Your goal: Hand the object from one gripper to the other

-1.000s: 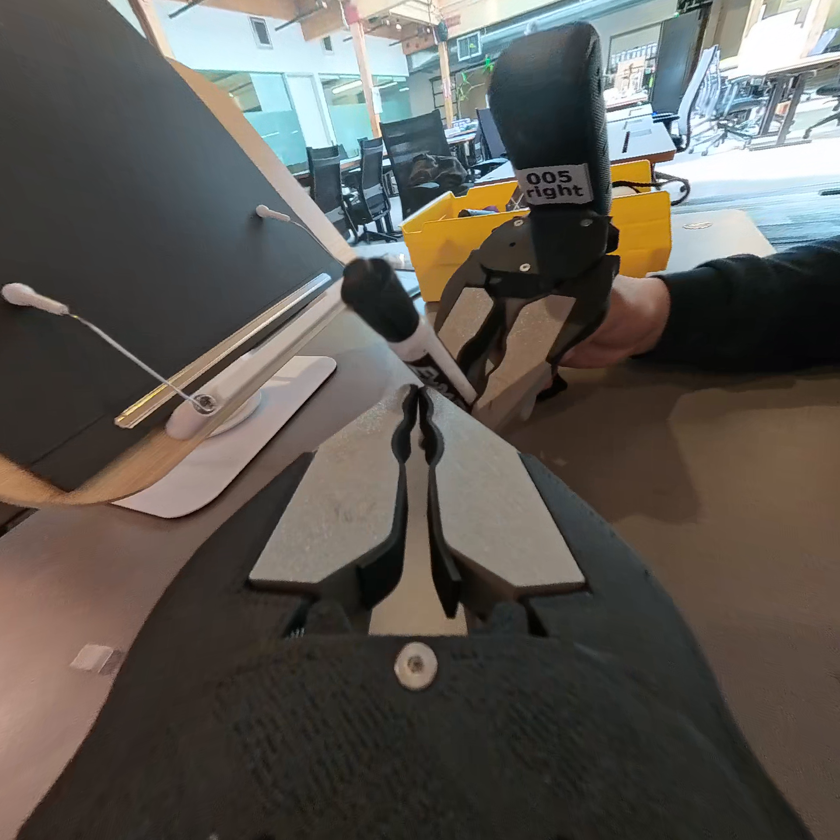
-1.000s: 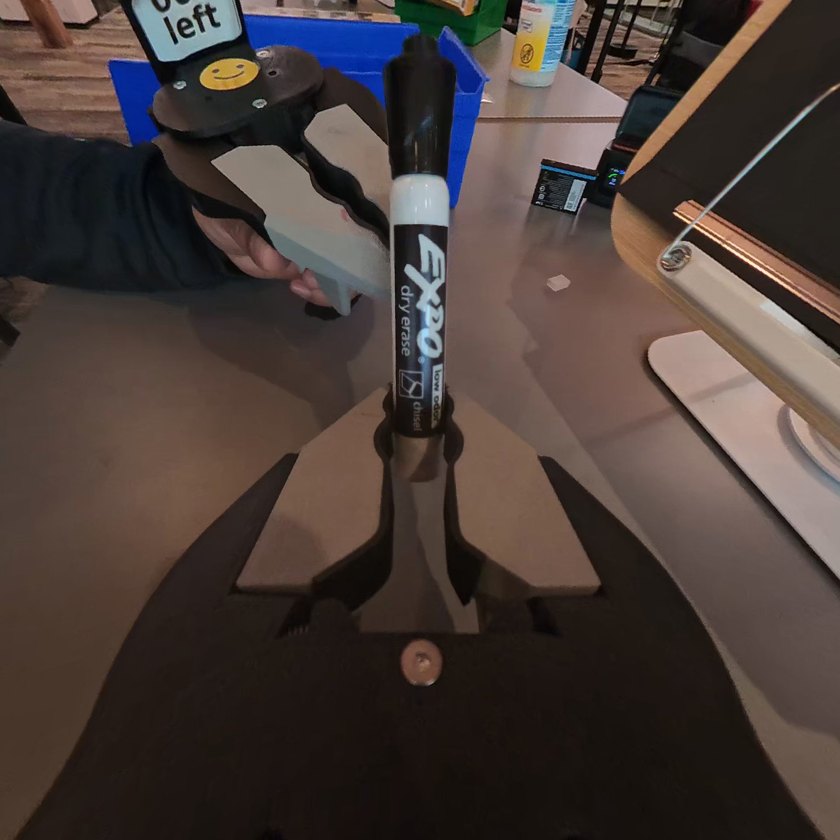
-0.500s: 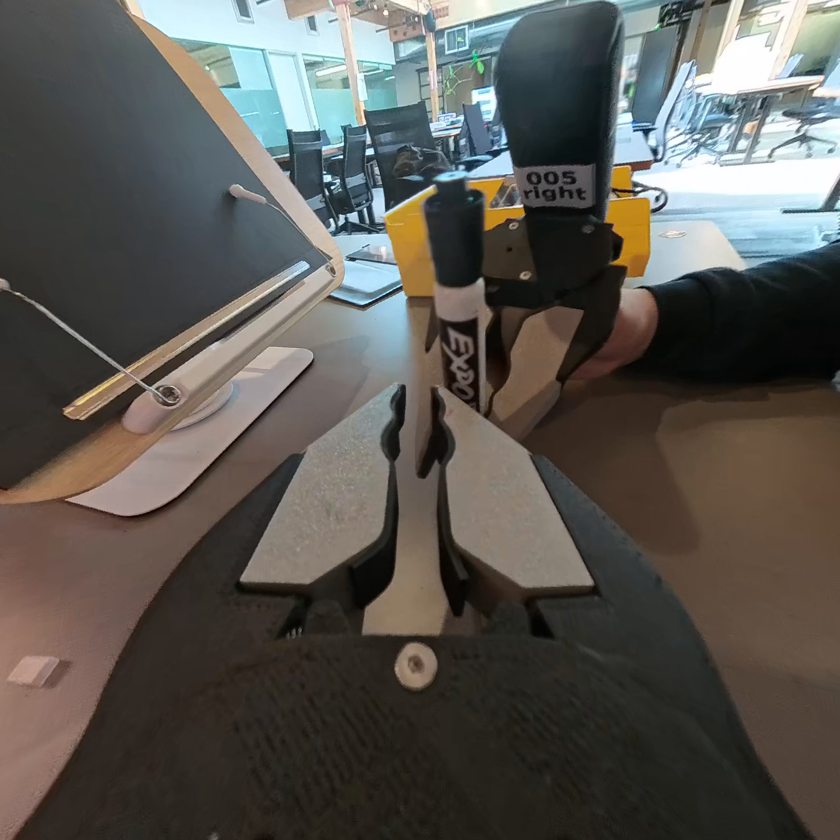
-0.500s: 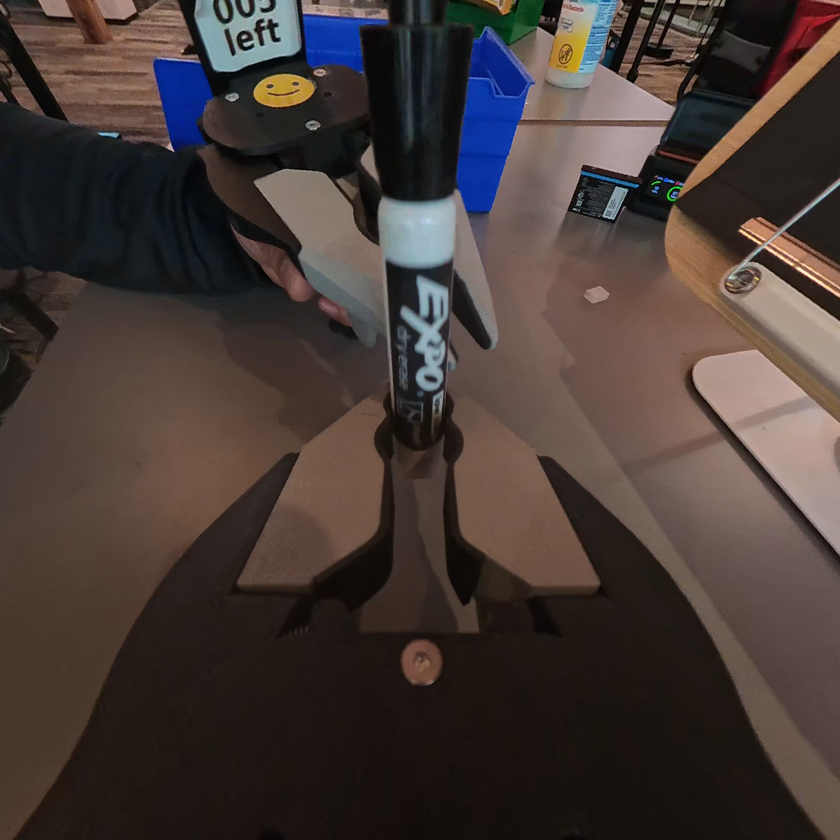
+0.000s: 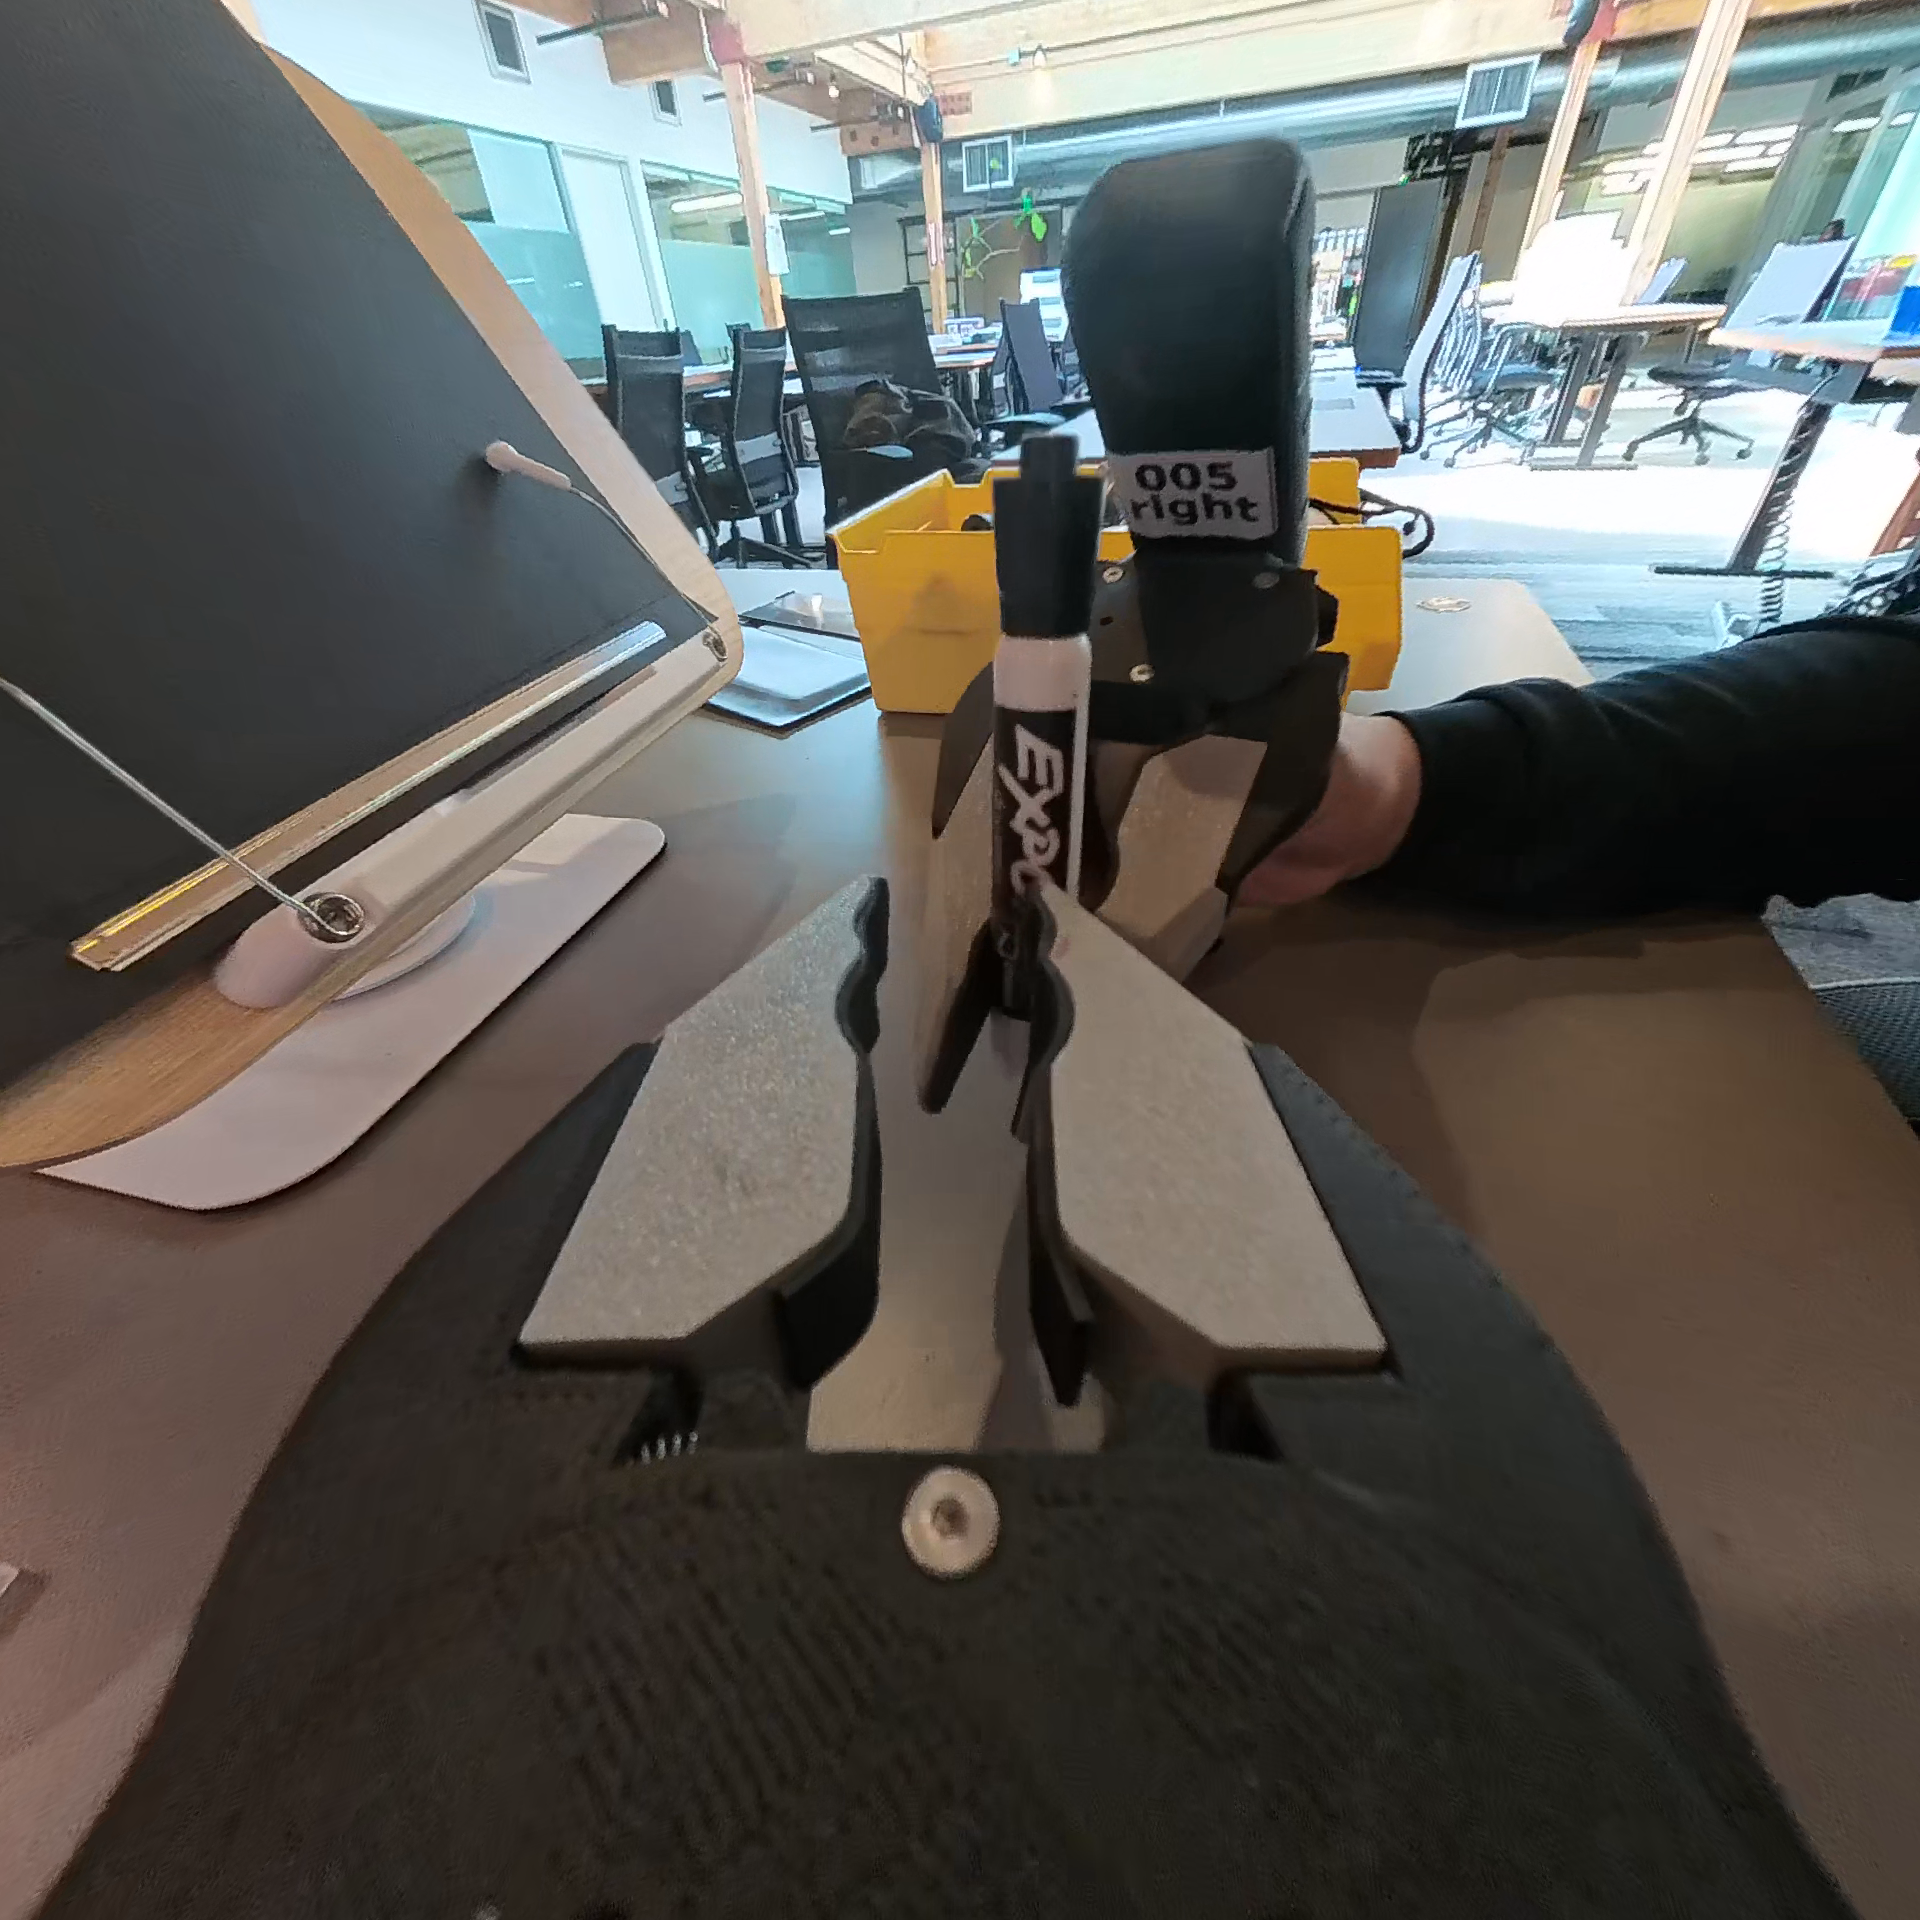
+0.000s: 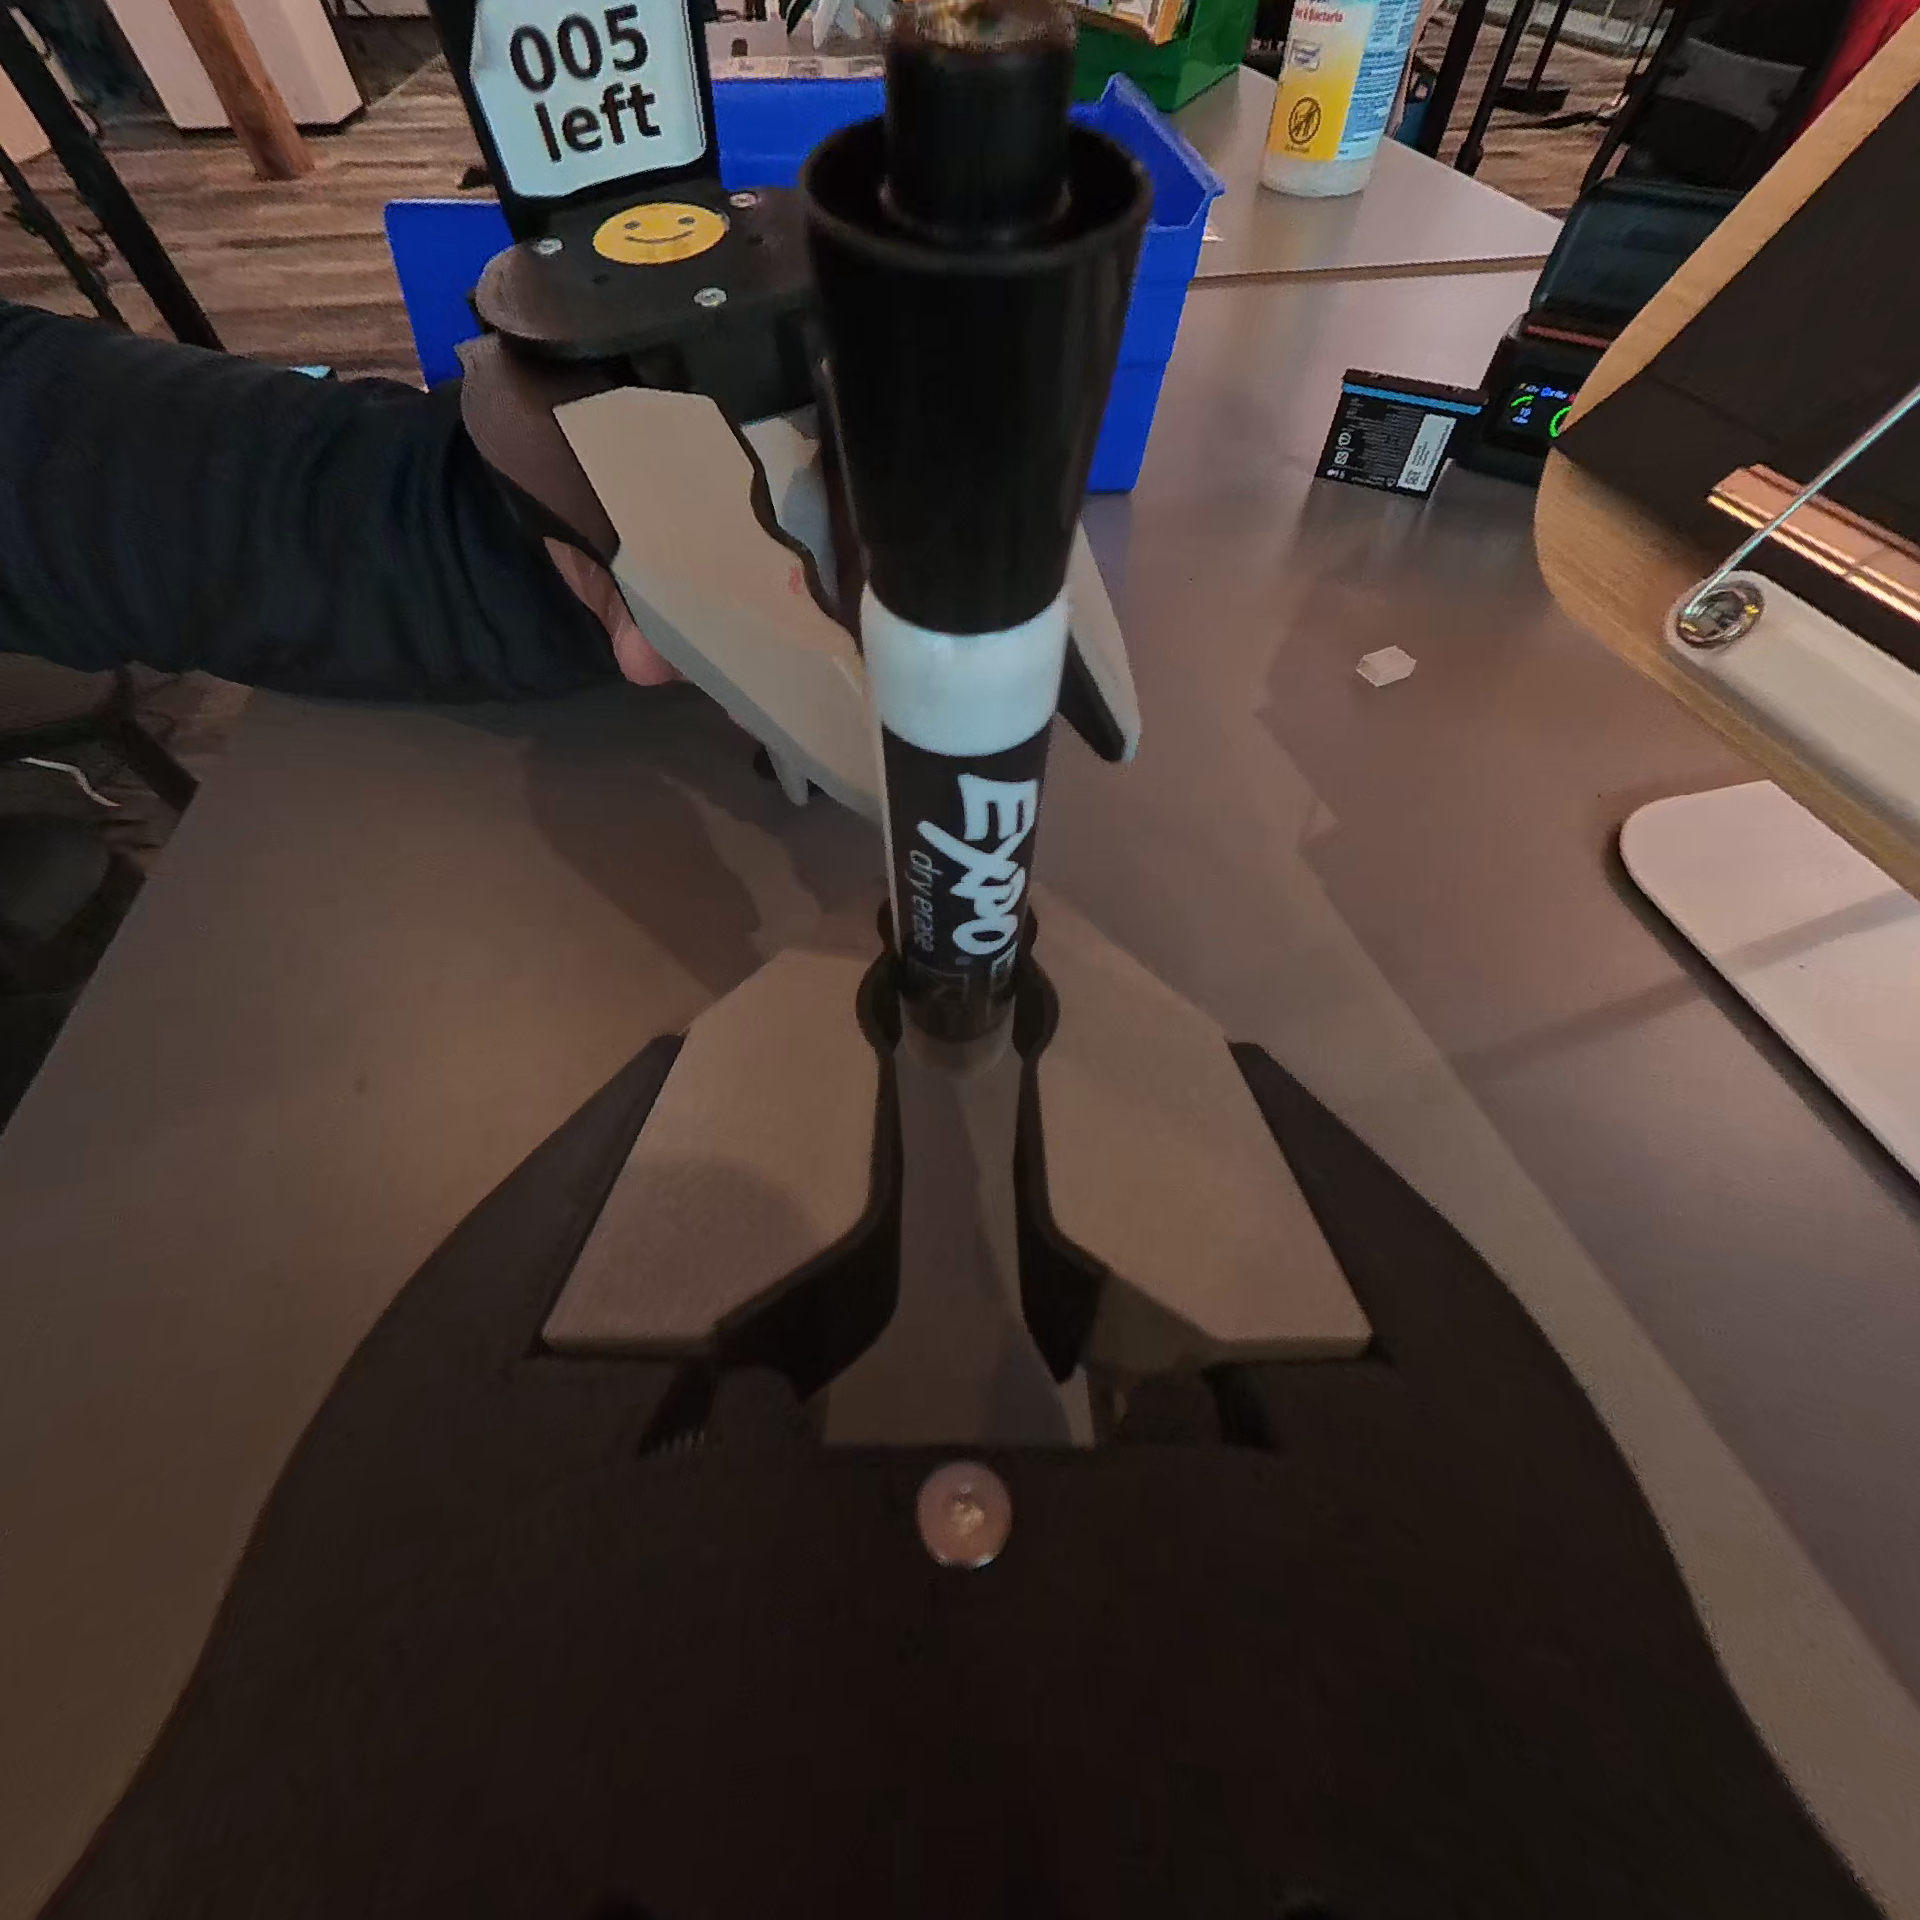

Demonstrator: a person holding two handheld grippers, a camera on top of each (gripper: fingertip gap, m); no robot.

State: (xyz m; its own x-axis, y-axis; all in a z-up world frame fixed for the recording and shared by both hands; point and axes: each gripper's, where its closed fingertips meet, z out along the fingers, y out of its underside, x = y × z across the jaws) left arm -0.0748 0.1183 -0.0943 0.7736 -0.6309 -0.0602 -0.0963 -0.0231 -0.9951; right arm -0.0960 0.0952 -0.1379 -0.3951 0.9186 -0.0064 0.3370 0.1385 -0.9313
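The right tongs (image 6: 961, 1013) are pinching the base of the upright marker (image 6: 966, 665) above the tabletop (image 6: 364, 987), while the left tongs (image 5: 956, 956), beyond it, are standing spread around its barrel, not yet clamping.

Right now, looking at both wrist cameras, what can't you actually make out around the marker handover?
- Marker top end: cut off by the upper edge of the right wrist view.
- Marker's lower end: hidden inside the right gripper in the right wrist view.
- Left gripper: open, but whether a finger touches the marker is unclear; the fingers overlap it in both views.
- Yellow bin contents: hidden by its wall, left wrist view.
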